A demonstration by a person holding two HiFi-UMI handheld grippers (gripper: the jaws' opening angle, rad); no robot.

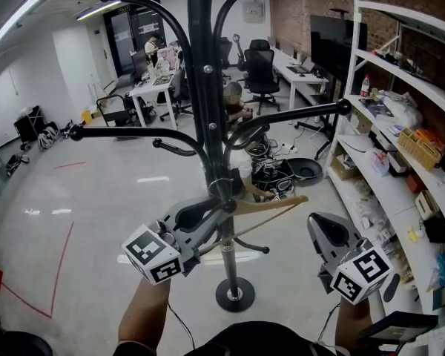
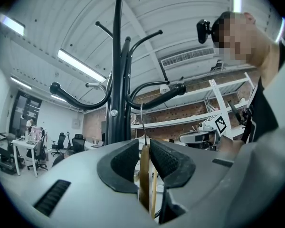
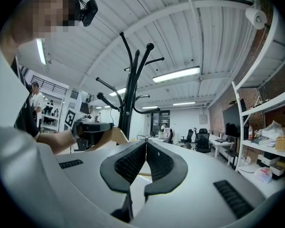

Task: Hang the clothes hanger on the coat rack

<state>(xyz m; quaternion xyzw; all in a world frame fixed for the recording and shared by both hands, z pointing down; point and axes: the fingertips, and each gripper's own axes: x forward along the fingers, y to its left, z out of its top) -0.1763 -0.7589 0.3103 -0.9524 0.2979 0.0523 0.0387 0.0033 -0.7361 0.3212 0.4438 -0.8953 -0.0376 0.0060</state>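
Your left gripper (image 1: pixel 221 208) is clamping tight on the neck of the wooden clothes hanger (image 1: pixel 276 205), holding it just beside the pole of the coat rack (image 1: pixel 203 87), under its curved arms, your right gripper (image 1: pixel 317 222) hovering nearby, jaws pressing together on nothing.

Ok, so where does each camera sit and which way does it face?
Head view: on the person's head, facing down at the coat rack; left claw, right claw and forearms show.
Left gripper view: on the left claw, facing up past the clamped hanger; torso shows.
Right gripper view: on the right claw, facing the rack; left hand shows.
Shared: rack, hanger.
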